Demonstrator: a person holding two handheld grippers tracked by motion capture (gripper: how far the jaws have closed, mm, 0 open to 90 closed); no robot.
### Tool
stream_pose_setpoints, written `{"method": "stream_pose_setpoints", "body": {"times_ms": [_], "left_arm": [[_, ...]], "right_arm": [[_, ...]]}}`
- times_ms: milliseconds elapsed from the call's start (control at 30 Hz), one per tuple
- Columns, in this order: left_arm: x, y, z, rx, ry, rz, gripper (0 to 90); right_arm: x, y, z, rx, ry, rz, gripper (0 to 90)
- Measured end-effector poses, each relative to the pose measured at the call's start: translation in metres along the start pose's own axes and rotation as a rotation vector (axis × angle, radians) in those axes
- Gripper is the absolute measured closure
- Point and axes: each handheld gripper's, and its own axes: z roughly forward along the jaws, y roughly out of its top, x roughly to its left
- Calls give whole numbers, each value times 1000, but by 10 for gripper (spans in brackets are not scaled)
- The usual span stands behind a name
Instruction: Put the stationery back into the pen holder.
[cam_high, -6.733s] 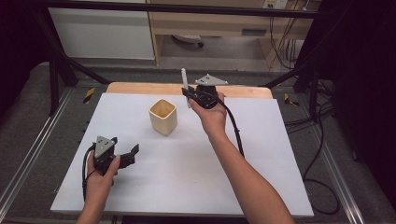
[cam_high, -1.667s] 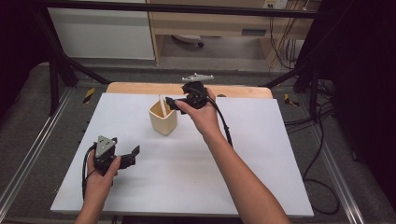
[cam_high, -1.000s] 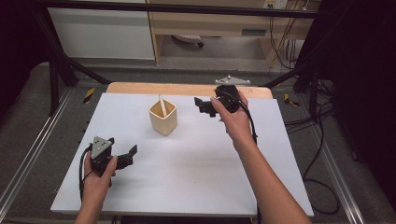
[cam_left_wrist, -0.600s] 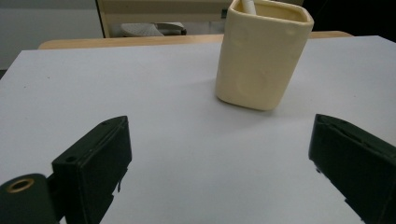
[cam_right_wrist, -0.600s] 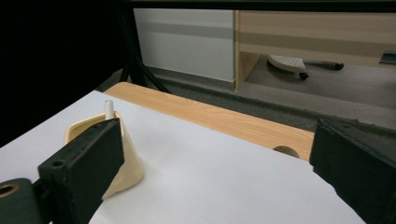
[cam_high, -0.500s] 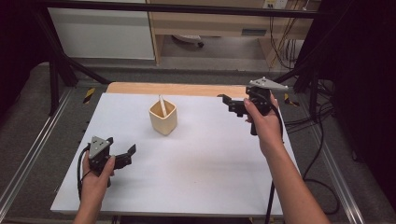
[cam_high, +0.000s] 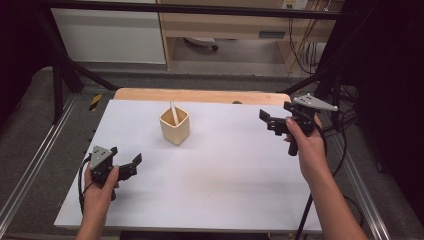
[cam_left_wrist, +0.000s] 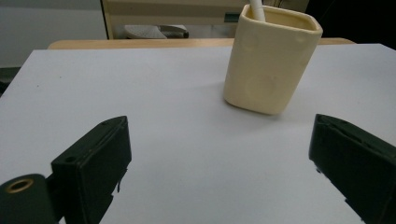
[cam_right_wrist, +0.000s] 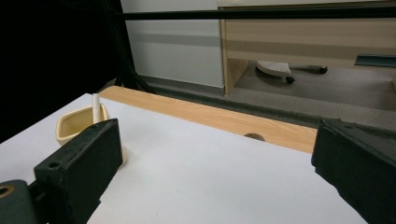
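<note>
My right hand-held gripper (cam_high: 268, 123) is up at the right edge of the white surface (cam_high: 225, 175), held above it, jaws spread wide with nothing between them, pointing left toward the cup. In the right gripper view both black jaws frame bare surface, with the wooden strip (cam_right_wrist: 219, 116) along the far edge beyond them. My left hand-held gripper (cam_high: 131, 166) sits low at the near-left part of the surface, jaws also spread and empty, aimed up toward the cup. The cream square cup (cam_high: 174, 124) stands upright near the far middle of the surface, well apart from both hand-held grippers. 1 white stick (cam_high: 173, 112) stands in it, leaning against the rim, top end poking out above the cup. In the left gripper view the cup (cam_left_wrist: 269, 58) sits ahead, right of centre between the 2 jaws, with the stick (cam_left_wrist: 257, 9) showing at its back-left rim. In the right gripper view the cup (cam_right_wrist: 74, 126) is far left, partly hidden behind the left-side jaw, stick (cam_right_wrist: 95, 107) upright in it. Cannot tell what the stick is exactly, too small. Cable (cam_high: 304, 220) trails down off the near-right edge from my right hand (cam_high: 305, 145).
</note>
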Motion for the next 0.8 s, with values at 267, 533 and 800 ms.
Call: {"method": "stream_pose_setpoints", "body": {"times_ms": [267,533,800], "left_arm": [[-5,0,-14,-10,-6,16,60],[-1,-5,-29,-15,-2,-31,64],[0,-5,-34,-25,4,-39,64]], "right_arm": [[-14,-25,-28,-4,-10,18,30],[-20,-62,-47,-15,-24,60,34],[-9,-112,-55,19,-31,69,38]]}}
